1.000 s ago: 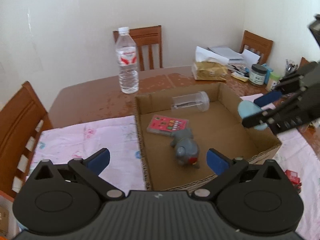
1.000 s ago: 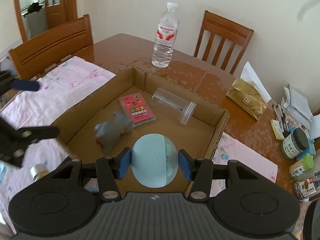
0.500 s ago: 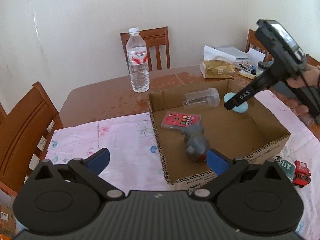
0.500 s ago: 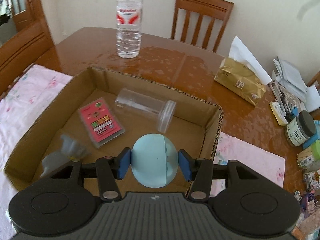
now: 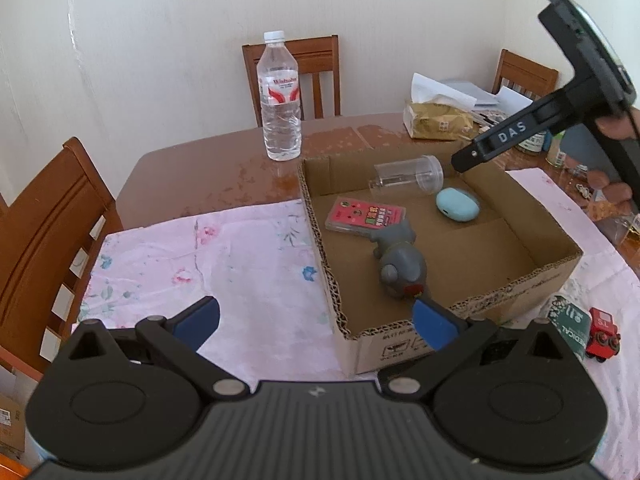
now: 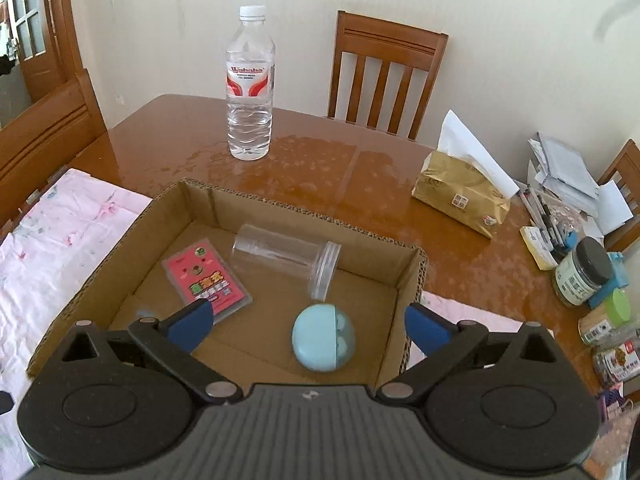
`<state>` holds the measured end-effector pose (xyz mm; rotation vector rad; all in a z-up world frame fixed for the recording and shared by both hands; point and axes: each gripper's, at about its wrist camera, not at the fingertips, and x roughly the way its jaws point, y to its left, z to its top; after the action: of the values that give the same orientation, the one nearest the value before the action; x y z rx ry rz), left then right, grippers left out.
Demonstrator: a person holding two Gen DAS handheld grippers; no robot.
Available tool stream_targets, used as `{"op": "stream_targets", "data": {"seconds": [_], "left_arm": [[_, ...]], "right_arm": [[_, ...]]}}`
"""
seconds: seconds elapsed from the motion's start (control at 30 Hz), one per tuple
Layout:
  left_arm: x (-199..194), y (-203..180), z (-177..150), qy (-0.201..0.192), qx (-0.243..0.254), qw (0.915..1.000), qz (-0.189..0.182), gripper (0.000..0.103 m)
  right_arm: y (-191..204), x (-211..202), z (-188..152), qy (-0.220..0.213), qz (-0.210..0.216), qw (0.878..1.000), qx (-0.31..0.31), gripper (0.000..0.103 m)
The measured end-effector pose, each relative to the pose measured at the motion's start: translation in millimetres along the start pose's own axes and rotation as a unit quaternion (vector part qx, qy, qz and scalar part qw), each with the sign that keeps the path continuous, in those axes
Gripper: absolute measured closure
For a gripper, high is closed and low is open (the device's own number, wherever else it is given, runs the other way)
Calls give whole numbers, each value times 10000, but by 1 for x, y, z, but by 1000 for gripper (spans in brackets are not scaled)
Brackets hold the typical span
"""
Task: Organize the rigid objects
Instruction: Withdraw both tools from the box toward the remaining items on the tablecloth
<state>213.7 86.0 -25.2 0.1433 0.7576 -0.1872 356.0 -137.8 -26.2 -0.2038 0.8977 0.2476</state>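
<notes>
Right gripper [image 6: 306, 326] fingers spreading wide; pale blue earbud case [image 6: 323, 337] lying loose between and below them on the cardboard box [image 6: 412, 280] floor, near its right wall. Left gripper [image 5: 316, 318] fingers spread, empty, hovering over the box's near-left corner.

Cardboard box [image 6: 412, 280] open on top, bare floor along its near right side, clear jar [image 6: 288, 260], pink card [image 6: 208, 280], grey toy [image 5: 400, 264], blue case [image 6: 322, 338] crowd its far and left parts, water bottle [image 6: 250, 84] guards tabletop [image 6: 320, 172] far edge, tissue pack [image 6: 460, 196] and jars clutter right edge.
</notes>
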Motion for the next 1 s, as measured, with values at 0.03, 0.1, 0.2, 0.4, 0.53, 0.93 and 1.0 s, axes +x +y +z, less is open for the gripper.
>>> {"op": "stream_targets", "data": {"seconds": [0.03, 0.1, 0.2, 0.4, 0.53, 0.93, 1.0], "left_arm": [[0, 0, -1, 11, 1, 10000, -16, 1], [-2, -1, -2, 39, 2, 10000, -43, 1], [-3, -1, -5, 105, 8, 9999, -118, 1], [-7, -3, -14, 202, 64, 9996, -172, 1], [-11, -8, -22, 263, 91, 9993, -256, 1], [-21, -40, -44, 592, -80, 9982, 29, 1], [-21, -48, -49, 723, -126, 9972, 112, 1]], "right_arm": [[1, -4, -2, 4, -10, 10000, 15, 0], [2, -12, -8, -12, -40, 10000, 43, 0], [2, -24, -20, -12, -140, 9998, 132, 0], [-2, -50, -55, 13, -331, 9984, 456, 0], [-8, -68, -82, 48, -304, 9971, 697, 0], [-15, -69, -175, 520, 376, 9970, 444, 0], [-13, -64, -186, 619, 444, 9968, 245, 0]]}}
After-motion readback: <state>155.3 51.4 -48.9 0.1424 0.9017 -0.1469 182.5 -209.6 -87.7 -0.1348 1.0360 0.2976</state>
